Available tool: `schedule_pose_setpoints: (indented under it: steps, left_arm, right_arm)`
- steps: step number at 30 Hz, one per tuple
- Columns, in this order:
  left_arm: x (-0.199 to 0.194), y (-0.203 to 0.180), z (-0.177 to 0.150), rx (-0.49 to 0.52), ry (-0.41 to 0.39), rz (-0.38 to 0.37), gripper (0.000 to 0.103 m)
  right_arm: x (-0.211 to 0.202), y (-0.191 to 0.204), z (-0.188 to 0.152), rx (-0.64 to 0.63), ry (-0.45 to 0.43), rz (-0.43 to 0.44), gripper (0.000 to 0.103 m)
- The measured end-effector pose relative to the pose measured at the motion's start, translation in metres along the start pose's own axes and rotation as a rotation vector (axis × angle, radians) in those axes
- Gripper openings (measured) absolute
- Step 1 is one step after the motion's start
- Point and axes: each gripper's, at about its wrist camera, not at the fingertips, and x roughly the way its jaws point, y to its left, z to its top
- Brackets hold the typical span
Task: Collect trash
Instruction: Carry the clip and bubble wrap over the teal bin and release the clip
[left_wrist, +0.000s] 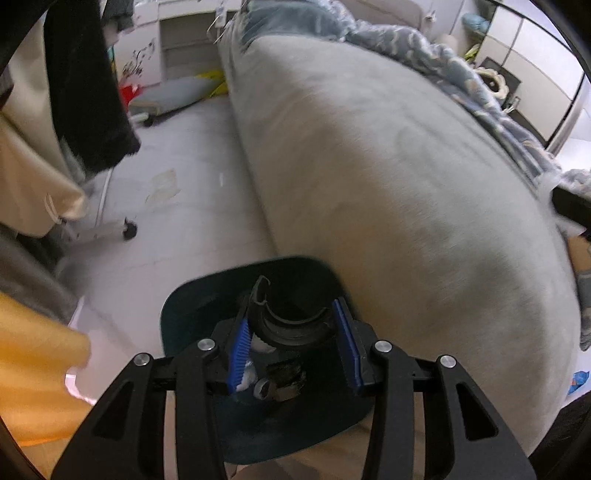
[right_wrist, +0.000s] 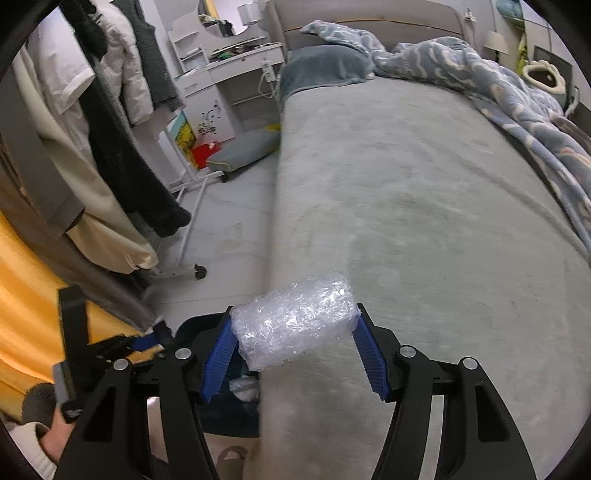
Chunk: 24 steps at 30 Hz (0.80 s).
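Observation:
My left gripper (left_wrist: 291, 317) is shut on a black curved plastic piece (left_wrist: 291, 332), held across its blue pads. It hangs over a dark teal bin (left_wrist: 177, 314) that stands on the floor against the bed's side. Inside the bin lie white scraps (left_wrist: 245, 376) and a dark crumpled item (left_wrist: 286, 378). My right gripper (right_wrist: 295, 317) is shut on a roll of clear bubble wrap (right_wrist: 299, 325), held over the bed's edge just right of the bin (right_wrist: 188, 328). A hand (right_wrist: 48, 439) holding the left gripper's handle shows at the lower left of the right wrist view.
A grey-sheeted bed (left_wrist: 388, 177) with a rumpled blue blanket (right_wrist: 498, 85) fills the right. A wheeled clothes rack (right_wrist: 184, 236) hung with coats (right_wrist: 122, 147) stands left, with a yellow garment (left_wrist: 33, 369) close by. A grey cushion (left_wrist: 173, 94) and red box (right_wrist: 205, 153) lie further back on the floor.

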Motion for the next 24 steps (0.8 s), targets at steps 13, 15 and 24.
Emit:
schedule_pose_setpoints:
  steps: [13, 15, 24]
  left_arm:
    - [0.05, 0.049, -0.028, -0.1, 0.238, 0.03, 0.046]
    - [0.055, 0.054, -0.032, -0.115, 0.269, 0.032, 0.047]
    - [0.055, 0.068, -0.045, -0.134, 0.309, 0.01, 0.068]
  right_arm:
    - [0.034, 0.062, 0.002, -0.081, 0.055, 0.075, 0.063]
    - [0.039, 0.071, 0.002, -0.098, 0.066, 0.084, 0.063]
    - [0.059, 0.091, 0.0, -0.133, 0.11, 0.095, 0.063]
